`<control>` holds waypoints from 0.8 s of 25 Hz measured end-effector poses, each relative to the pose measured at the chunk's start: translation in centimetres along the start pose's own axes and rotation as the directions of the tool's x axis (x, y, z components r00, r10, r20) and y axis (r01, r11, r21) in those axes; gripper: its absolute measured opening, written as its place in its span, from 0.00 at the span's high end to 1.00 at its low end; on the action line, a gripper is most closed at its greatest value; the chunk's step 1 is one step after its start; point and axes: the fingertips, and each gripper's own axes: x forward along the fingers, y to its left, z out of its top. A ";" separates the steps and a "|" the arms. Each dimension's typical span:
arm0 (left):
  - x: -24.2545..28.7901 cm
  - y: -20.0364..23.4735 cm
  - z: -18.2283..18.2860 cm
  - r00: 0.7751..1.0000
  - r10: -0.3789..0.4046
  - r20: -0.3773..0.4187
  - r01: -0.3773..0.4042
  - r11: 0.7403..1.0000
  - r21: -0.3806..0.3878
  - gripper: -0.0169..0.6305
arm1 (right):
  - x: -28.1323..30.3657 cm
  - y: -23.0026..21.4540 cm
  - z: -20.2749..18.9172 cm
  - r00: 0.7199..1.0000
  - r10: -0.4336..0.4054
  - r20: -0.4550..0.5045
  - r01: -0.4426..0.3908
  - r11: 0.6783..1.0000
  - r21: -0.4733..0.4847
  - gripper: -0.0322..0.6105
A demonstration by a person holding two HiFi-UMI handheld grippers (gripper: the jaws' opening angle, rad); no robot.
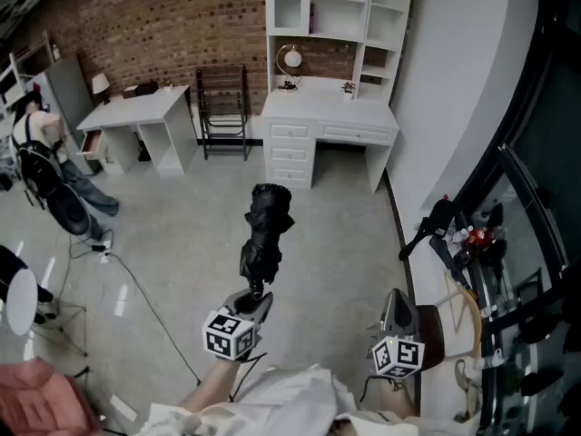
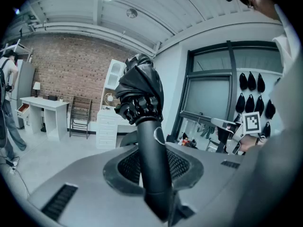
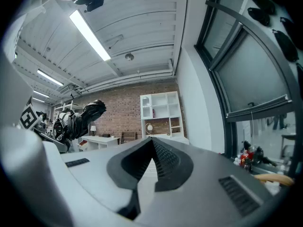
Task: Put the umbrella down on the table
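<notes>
Black folded umbrella – centre frame, held in air over floor.
L tongs: jaws clamped on umbrella handle, canopy end pointing up-frame. R tongs, lower right: jaws together at tips, nothing btwn. White desk upper left, well apart.

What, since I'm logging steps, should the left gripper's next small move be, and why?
Probably carry it toward a table: the left gripper is shut on the handle of the folded black fabric umbrella, held above bare grey floor, with no tabletop beneath it.
</notes>
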 end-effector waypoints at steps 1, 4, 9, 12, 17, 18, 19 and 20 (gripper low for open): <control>0.0 0.2 0.1 1.000 -0.001 0.003 0.001 1.000 0.000 0.80 | 0.2 0.2 0.1 1.000 0.002 0.001 -0.002 1.000 -0.002 0.92; -0.1 0.6 0.4 1.000 -0.004 0.008 0.004 1.000 0.000 0.80 | 0.6 0.7 0.3 1.000 0.006 0.002 -0.006 1.000 -0.008 0.92; -0.1 0.9 0.6 1.000 -0.003 0.008 0.003 1.000 -0.003 0.80 | 1.0 0.8 0.6 1.000 0.006 0.005 -0.006 1.000 -0.015 0.92; -0.3 1.1 0.7 1.000 -0.002 0.006 0.002 1.000 -0.001 0.80 | 1.0 1.0 0.7 1.000 0.006 0.005 -0.006 1.000 -0.014 0.92; -0.5 1.4 0.6 1.000 -0.005 0.010 0.005 1.000 -0.004 0.80 | 0.8 1.5 0.4 1.000 0.005 0.013 -0.005 1.000 -0.004 0.92; -0.7 1.5 0.5 1.000 -0.005 0.009 0.005 1.000 -0.005 0.80 | 0.6 1.6 0.4 1.000 0.003 0.011 -0.003 1.000 -0.004 0.92; -0.8 1.6 0.4 1.000 -0.006 0.008 0.006 1.000 -0.006 0.80 | 0.5 1.8 0.3 1.000 0.001 0.011 -0.001 1.000 -0.005 0.92; -1.0 1.7 0.3 1.000 -0.008 0.007 0.008 1.000 -0.008 0.80 | 0.5 1.9 0.3 1.000 0.000 0.011 0.000 1.000 -0.005 0.92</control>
